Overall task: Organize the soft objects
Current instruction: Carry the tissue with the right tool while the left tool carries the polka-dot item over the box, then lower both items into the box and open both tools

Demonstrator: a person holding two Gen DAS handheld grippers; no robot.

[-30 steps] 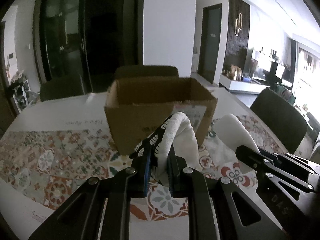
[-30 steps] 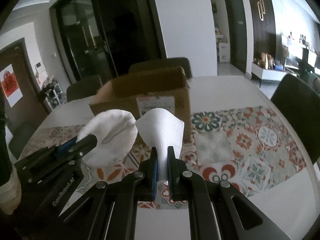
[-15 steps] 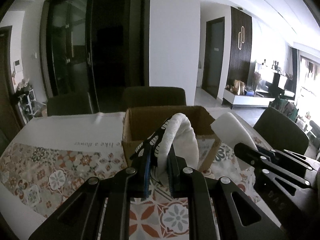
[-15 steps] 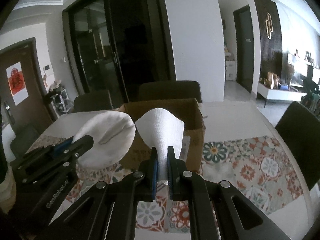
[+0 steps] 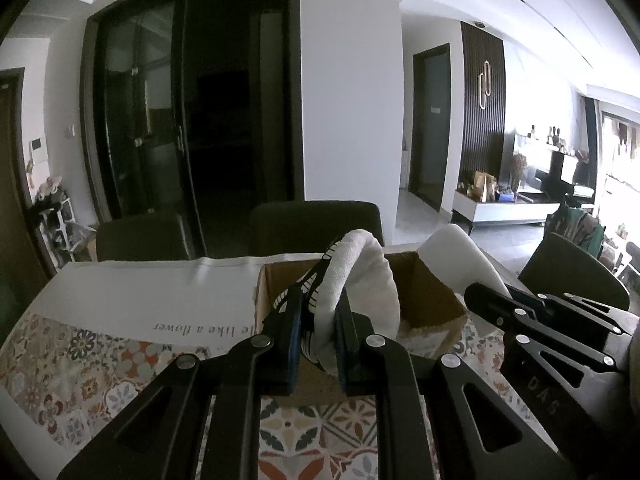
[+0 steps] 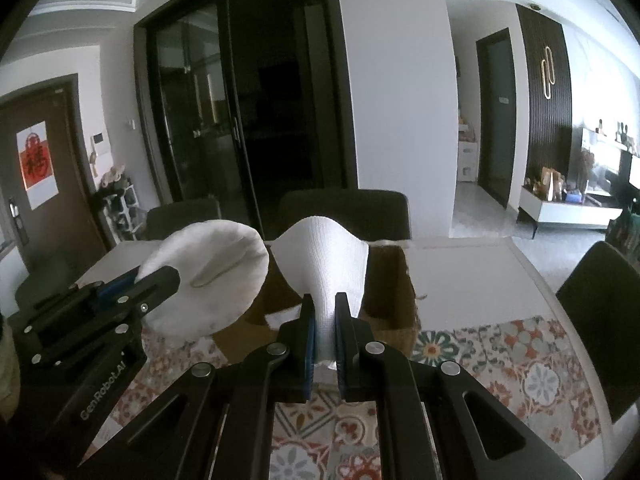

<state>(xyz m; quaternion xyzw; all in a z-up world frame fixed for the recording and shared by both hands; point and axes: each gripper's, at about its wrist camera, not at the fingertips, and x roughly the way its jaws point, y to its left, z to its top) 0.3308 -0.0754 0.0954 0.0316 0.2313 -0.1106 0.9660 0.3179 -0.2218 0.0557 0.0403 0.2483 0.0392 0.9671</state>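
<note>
— Where's the left tongs?
— Clamped on a white sock with a black patterned cuff, raised over the open cardboard box.
— And the right tongs?
— Pinched tight on a white ribbed sock, just beside the other, over the box on the tiled-pattern surface.

White sock with black-patterned edge, bent into an arch, held up over the near edge of the open cardboard box. Folded white ribbed cloth fans upward, also raised above box.
</note>
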